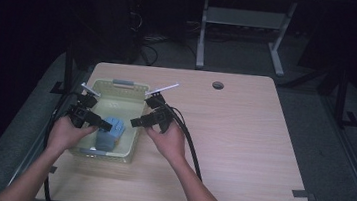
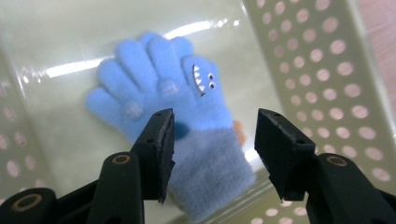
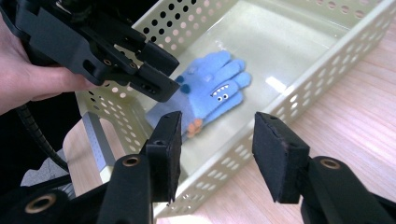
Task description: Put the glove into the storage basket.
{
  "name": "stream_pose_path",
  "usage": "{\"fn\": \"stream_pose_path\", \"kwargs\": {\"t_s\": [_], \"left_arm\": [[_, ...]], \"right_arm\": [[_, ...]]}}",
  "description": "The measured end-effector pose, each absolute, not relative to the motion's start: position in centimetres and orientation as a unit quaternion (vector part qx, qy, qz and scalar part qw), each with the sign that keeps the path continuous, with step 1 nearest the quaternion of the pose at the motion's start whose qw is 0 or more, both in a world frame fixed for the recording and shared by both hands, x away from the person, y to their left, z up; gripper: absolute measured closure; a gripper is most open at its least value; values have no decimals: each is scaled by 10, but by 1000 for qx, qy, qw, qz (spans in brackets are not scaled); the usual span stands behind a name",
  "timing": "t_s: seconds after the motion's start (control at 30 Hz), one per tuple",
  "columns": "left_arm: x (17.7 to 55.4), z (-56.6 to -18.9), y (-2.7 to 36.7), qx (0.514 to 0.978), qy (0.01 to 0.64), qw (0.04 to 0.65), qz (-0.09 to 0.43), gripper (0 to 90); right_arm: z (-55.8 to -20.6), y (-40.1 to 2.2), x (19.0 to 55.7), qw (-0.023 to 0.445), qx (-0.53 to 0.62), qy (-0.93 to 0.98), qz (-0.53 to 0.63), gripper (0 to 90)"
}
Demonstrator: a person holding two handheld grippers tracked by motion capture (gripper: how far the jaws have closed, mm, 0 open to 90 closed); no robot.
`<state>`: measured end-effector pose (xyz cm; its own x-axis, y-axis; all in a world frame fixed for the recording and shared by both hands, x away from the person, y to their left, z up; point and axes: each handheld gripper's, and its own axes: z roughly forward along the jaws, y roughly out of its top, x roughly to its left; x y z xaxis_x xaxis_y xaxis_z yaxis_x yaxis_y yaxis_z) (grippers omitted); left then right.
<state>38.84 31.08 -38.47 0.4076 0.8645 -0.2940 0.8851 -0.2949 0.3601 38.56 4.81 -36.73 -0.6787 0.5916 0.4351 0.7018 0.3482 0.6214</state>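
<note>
A blue knitted glove (image 1: pixel 111 132) with a small toothed face lies flat on the floor of a pale yellow perforated basket (image 1: pixel 133 145). In the left gripper view the glove (image 2: pixel 173 107) is just beyond my left gripper (image 2: pixel 215 140), whose jaws stand open above the grey cuff. In the high view my left gripper (image 1: pixel 100 122) hangs over the basket's left side. My right gripper (image 1: pixel 136 122) hovers open at the basket's right wall. In the right gripper view the glove (image 3: pixel 205 95) shows inside the basket (image 3: pixel 261 123), with my right gripper (image 3: pixel 218 140) open and empty and the left gripper (image 3: pixel 161 84) above the glove.
The basket stands at the left of a light wooden table (image 1: pixel 241 152). A round cable hole (image 1: pixel 218 85) is at the table's back. Black cables (image 1: pixel 189 147) trail from both grippers. A grey desk frame (image 1: pixel 242 27) stands on the floor beyond.
</note>
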Motion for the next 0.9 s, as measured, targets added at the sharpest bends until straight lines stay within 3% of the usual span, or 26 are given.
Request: {"fn": "stream_pose_path", "kwargs": {"t_s": [0.53, 0.9], "left_arm": [[382, -361, 293, 800, 519, 302, -14, 389], [380, -349, 272, 809, 497, 314, -7, 308]], "right_arm": [[-361, 12, 385, 42, -417, -813, -404, 416], [-356, -18, 383, 24, -433, -807, -401, 363]]}}
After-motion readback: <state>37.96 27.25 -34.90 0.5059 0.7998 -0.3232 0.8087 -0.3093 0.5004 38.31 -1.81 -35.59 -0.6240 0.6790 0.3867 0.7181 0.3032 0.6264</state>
